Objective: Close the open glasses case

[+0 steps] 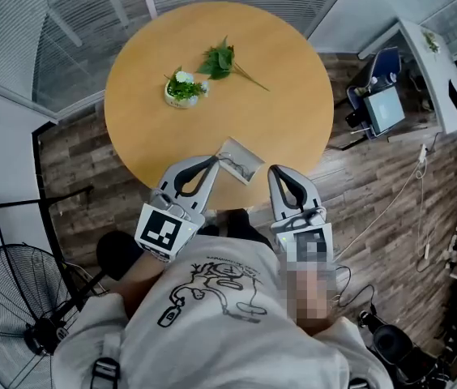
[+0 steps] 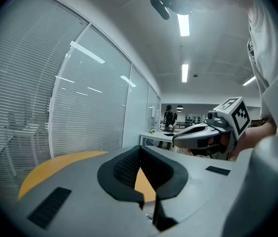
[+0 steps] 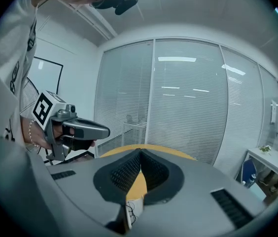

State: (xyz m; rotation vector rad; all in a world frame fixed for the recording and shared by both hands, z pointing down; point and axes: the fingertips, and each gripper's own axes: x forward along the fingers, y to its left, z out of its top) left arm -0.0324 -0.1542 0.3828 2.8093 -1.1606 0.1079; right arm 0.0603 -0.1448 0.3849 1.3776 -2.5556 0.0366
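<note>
The open glasses case (image 1: 240,160), pale with a dark printed pattern, lies at the near edge of the round wooden table (image 1: 285,96). My left gripper (image 1: 215,160) is shut and empty, its tip just left of the case. My right gripper (image 1: 275,169) is also shut and empty, a little right of the case at the table's rim. In the left gripper view the jaw tips (image 2: 139,148) meet over the tabletop, with the right gripper (image 2: 198,132) beside them. In the right gripper view the tips (image 3: 140,152) meet too, and a pale edge of the case (image 3: 132,209) shows below them.
A small white pot of greenery (image 1: 183,88) and a loose leafy sprig (image 1: 222,59) lie at the table's far side. A standing fan (image 1: 18,298) is on the floor at left. A desk with a screen (image 1: 386,108) and cables stands at right.
</note>
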